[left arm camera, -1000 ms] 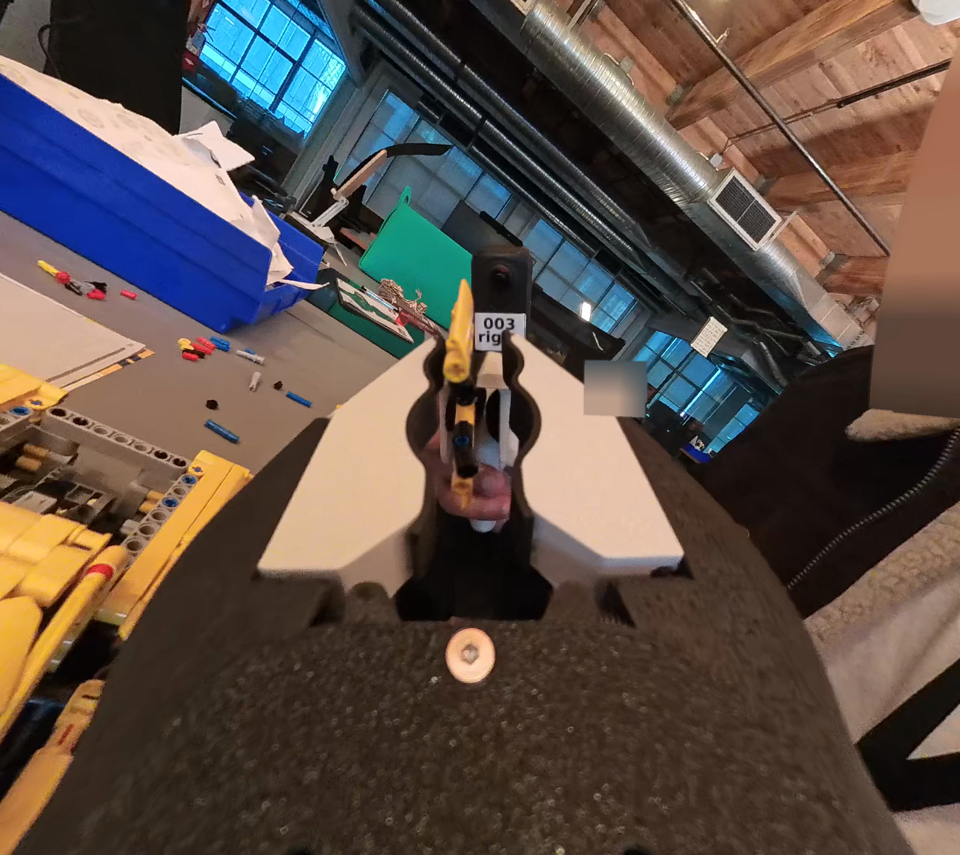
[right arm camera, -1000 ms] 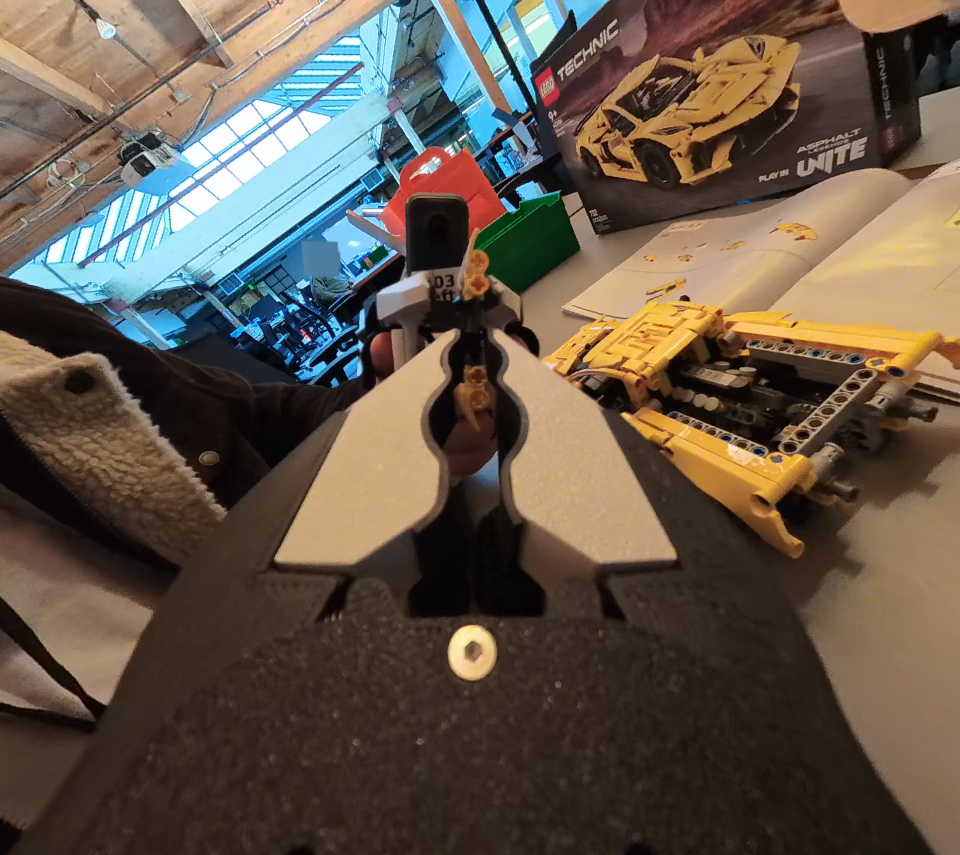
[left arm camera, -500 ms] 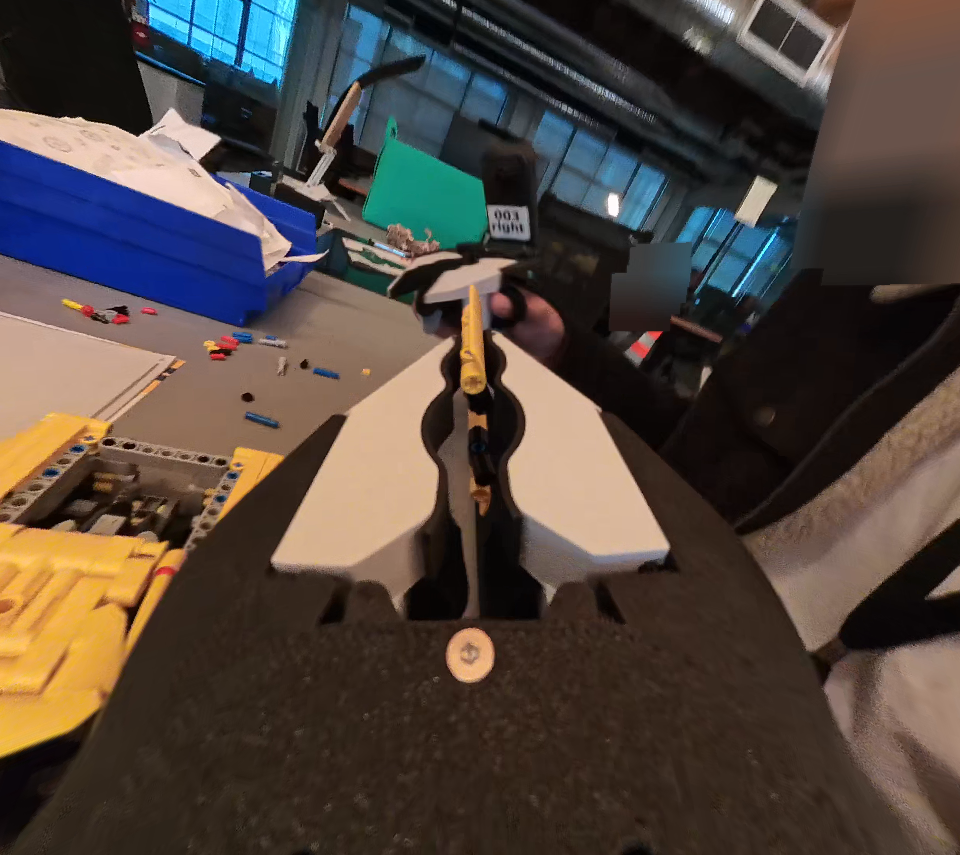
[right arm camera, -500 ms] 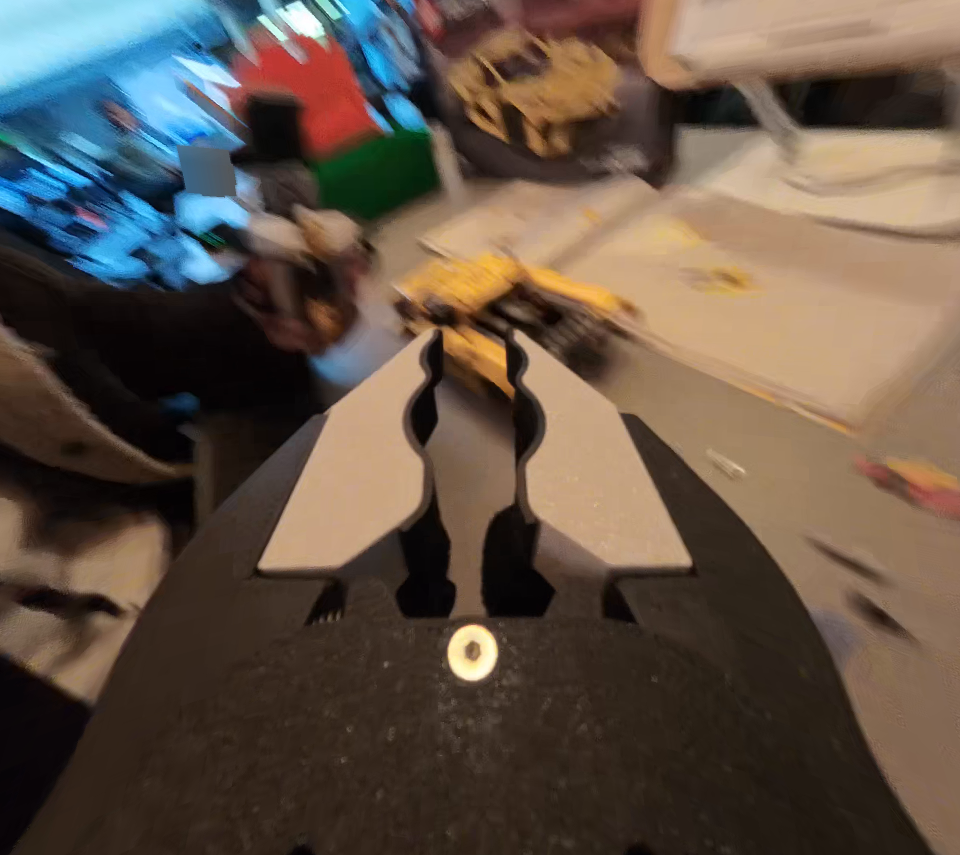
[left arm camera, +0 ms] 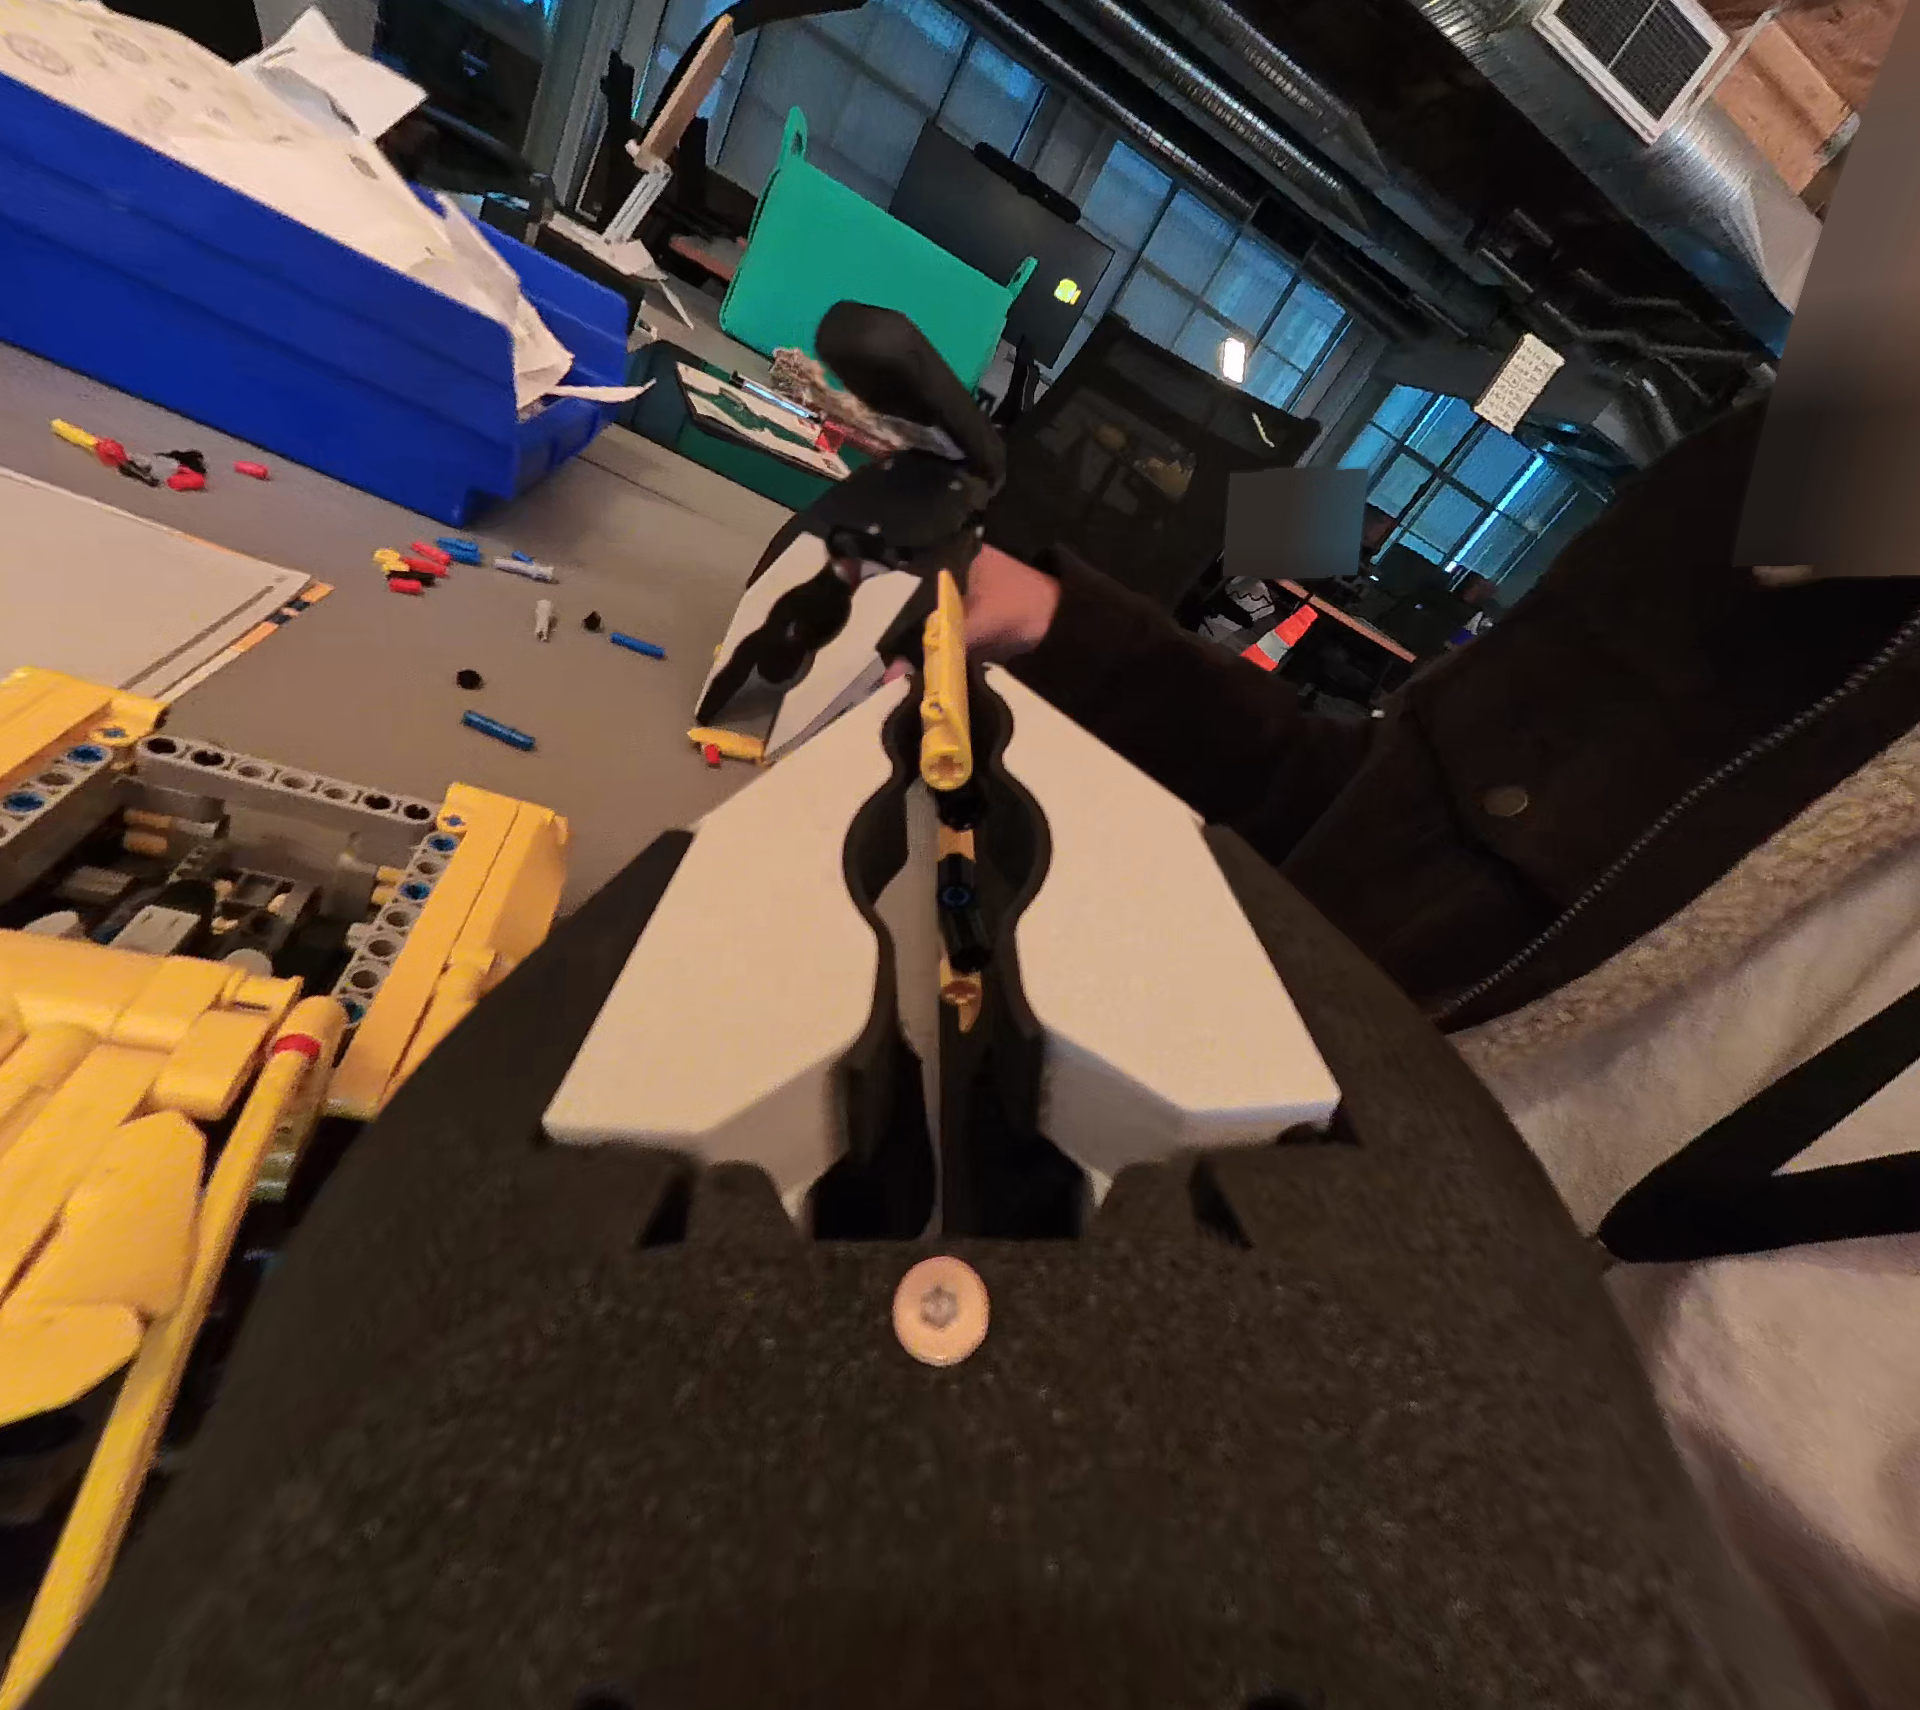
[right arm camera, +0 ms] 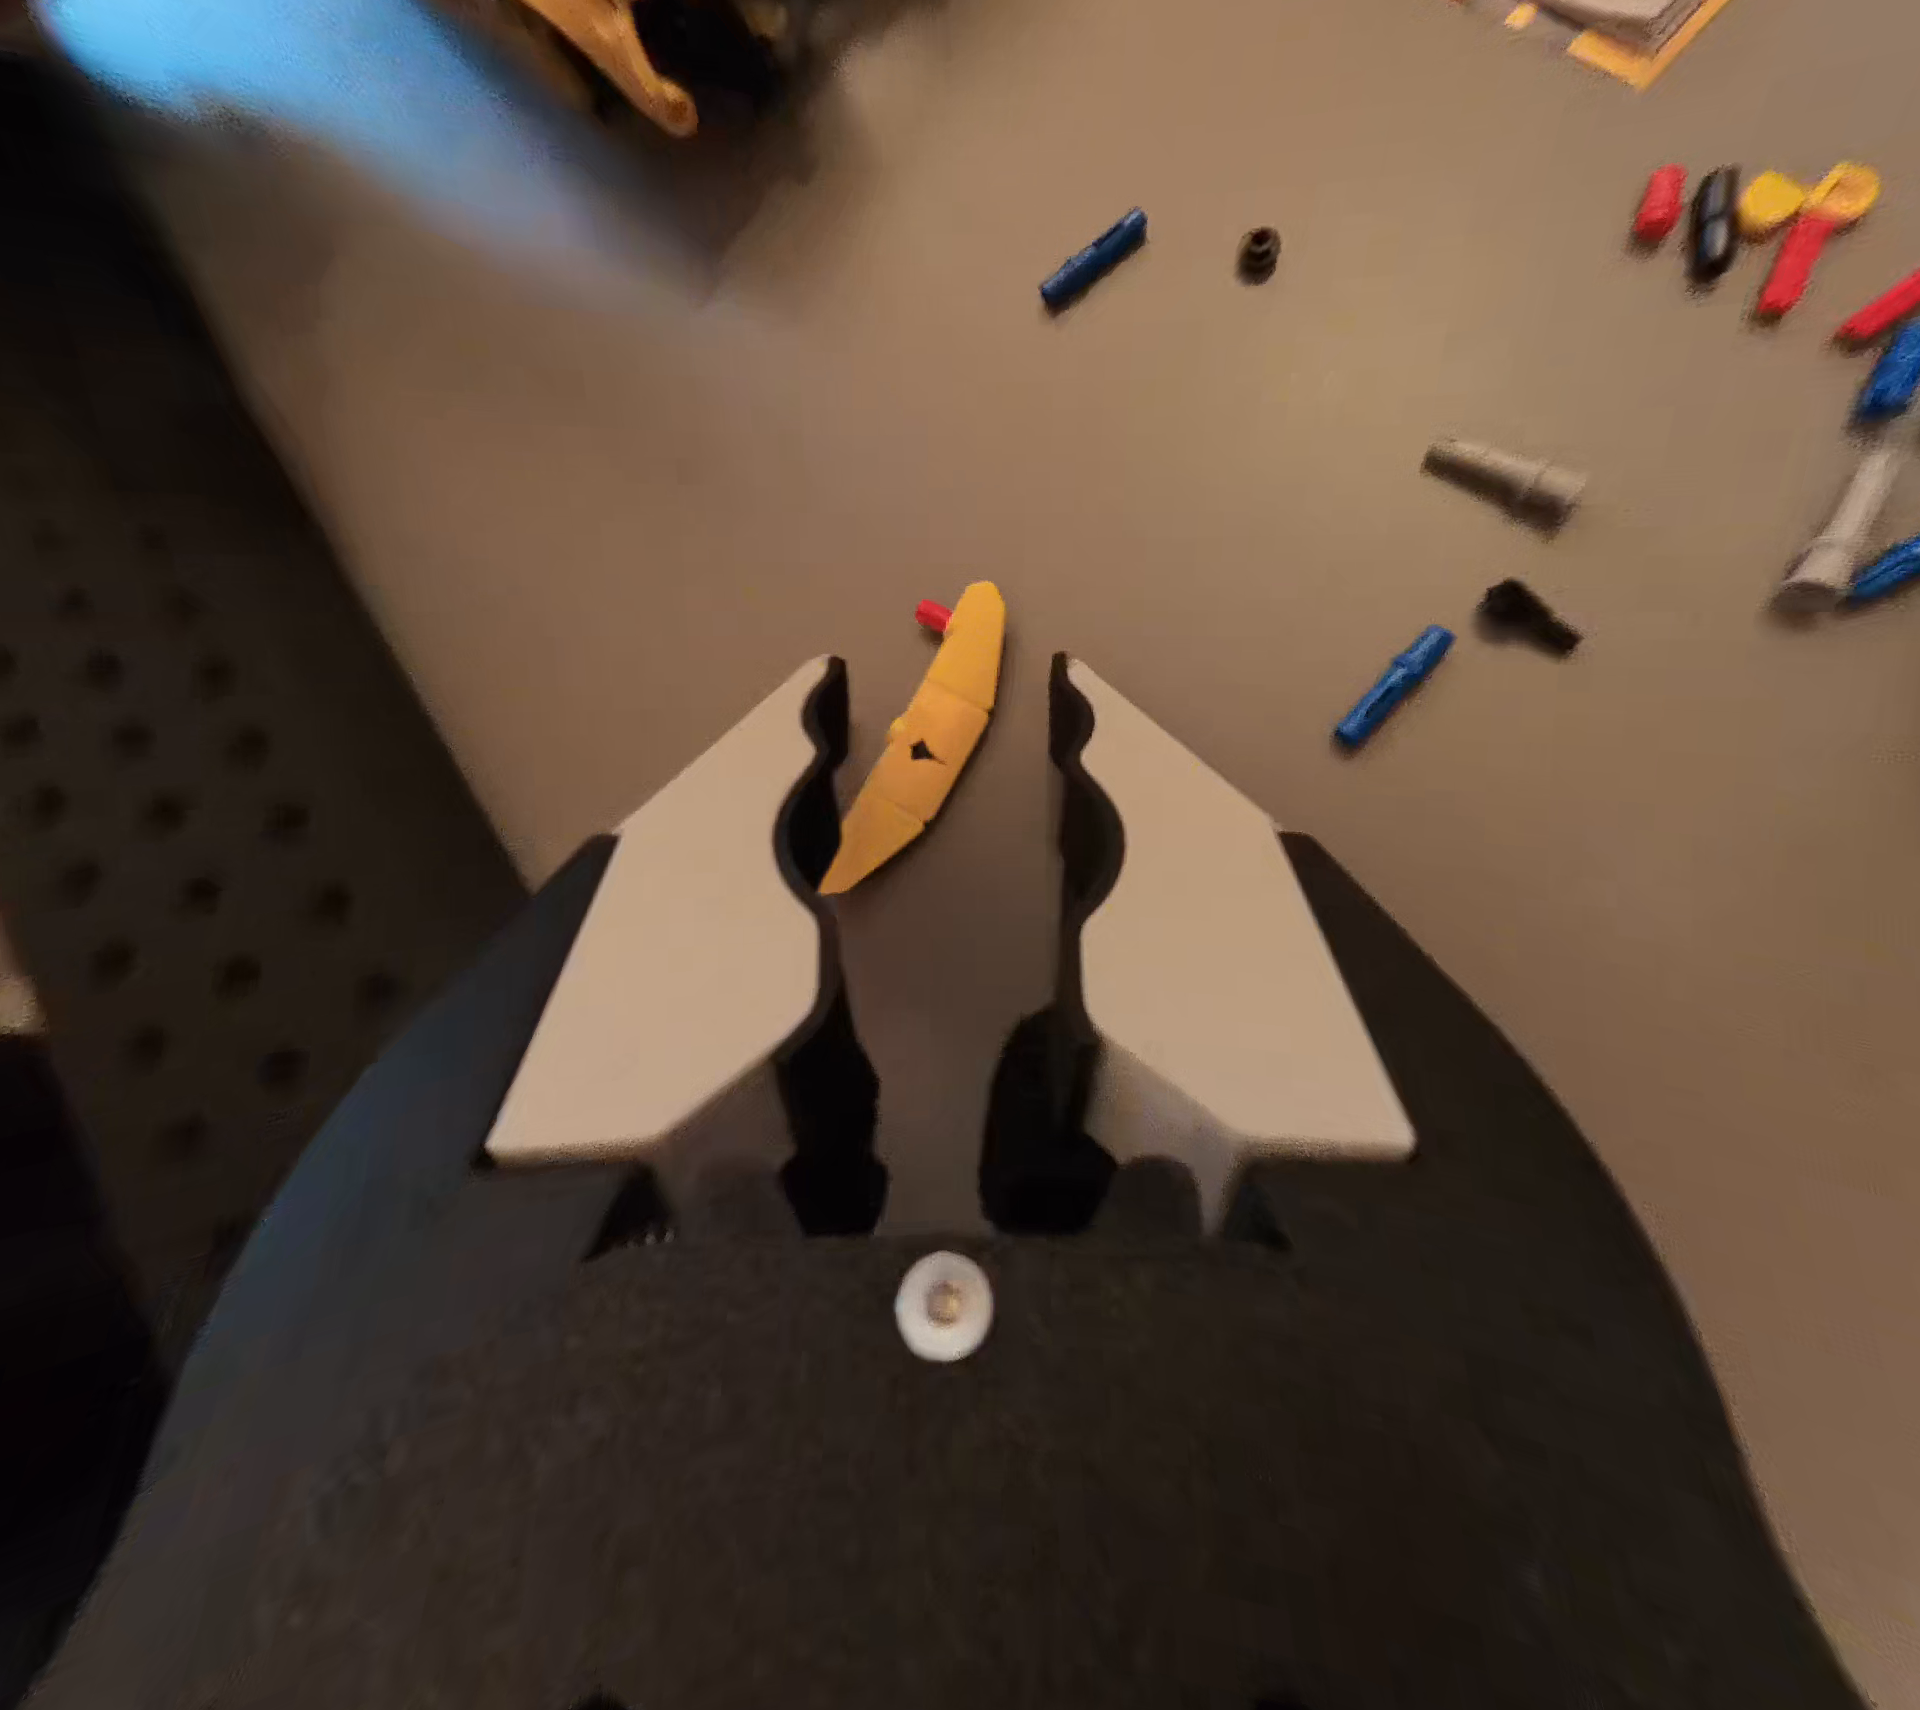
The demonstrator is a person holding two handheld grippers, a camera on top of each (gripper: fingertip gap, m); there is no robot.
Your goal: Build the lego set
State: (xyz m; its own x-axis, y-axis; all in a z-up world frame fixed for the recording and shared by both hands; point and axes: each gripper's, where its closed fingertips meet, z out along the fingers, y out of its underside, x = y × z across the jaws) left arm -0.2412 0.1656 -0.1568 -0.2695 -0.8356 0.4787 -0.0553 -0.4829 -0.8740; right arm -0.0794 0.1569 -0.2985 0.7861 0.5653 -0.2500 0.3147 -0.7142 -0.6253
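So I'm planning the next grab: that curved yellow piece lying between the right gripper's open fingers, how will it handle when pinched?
The curved yellow lego piece looks like hard, stiff plastic, probably very light. It lies flat on the table, so it seems unlikely to roll. Its smooth tapered shape may twist or slip as the right hand-held gripper closes.

We are now pointing the right gripper down at the grey table, away from the left gripper it was facing a second ago. Its jaws, which were nearly together around the small assembly, are now standing apart over a curved yellow piece lying there. The left gripper is keeping the yellow-and-black assembly alone, tilted lower toward the table.
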